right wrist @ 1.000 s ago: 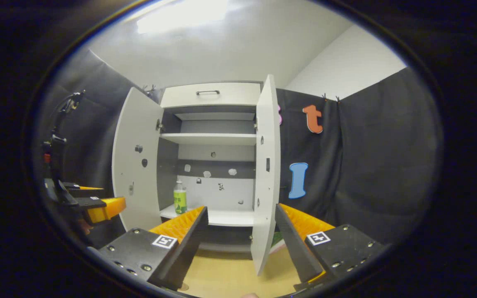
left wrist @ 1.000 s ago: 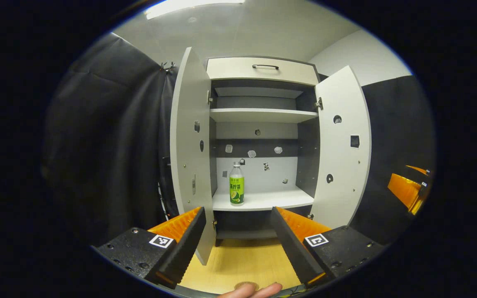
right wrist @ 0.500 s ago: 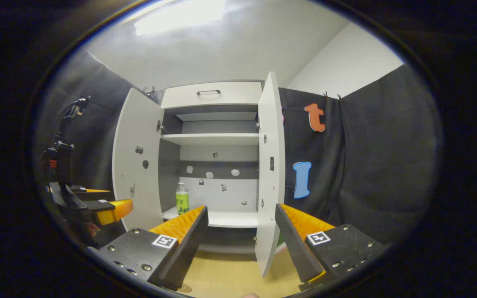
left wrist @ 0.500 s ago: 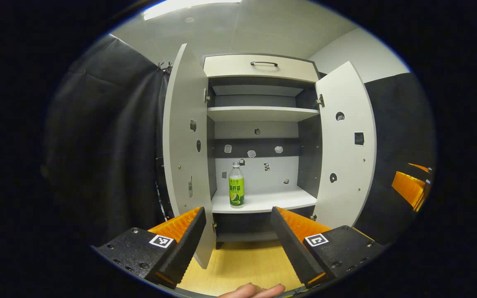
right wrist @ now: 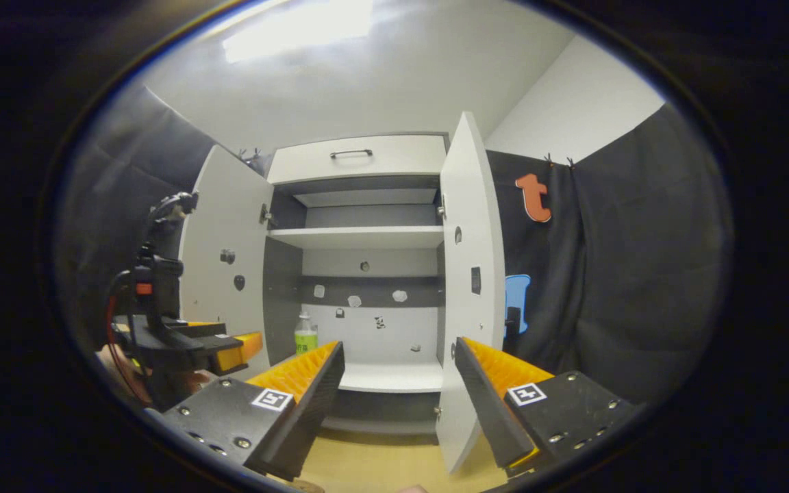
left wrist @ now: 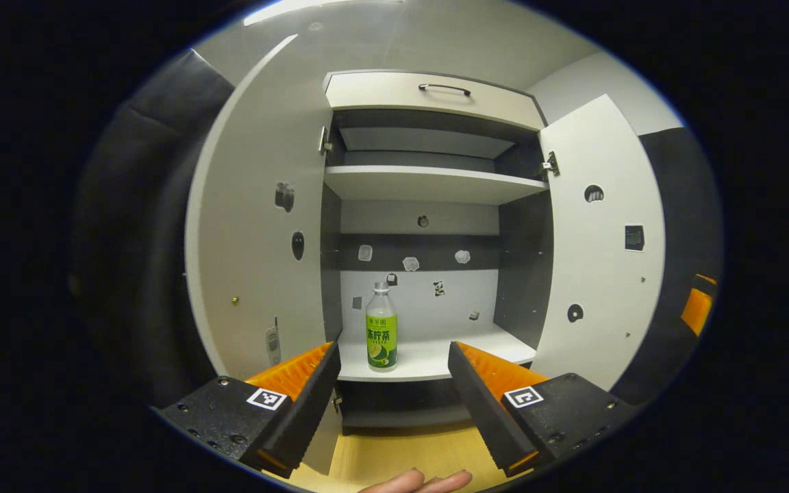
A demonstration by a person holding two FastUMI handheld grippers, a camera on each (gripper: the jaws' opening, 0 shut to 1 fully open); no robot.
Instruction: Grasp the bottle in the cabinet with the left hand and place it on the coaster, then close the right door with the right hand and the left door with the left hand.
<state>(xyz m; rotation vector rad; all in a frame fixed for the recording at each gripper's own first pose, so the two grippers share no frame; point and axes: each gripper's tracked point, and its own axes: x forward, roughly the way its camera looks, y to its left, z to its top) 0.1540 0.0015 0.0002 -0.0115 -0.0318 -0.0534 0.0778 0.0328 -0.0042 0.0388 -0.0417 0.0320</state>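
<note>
closer now than a second ago, the left gripper [left wrist: 391,373] has advanced toward the white two-door cabinet [left wrist: 435,103], jaws wide apart and empty. the right gripper [right wrist: 398,373] hangs back, jaws apart too. beyond, the clear plastic bottle with a green label [left wrist: 381,327] stands upright near the lower shelf's [left wrist: 449,356] front-left corner. it's likely light, smooth and slightly squashy; grip the labelled body mid-height, gently.
</note>
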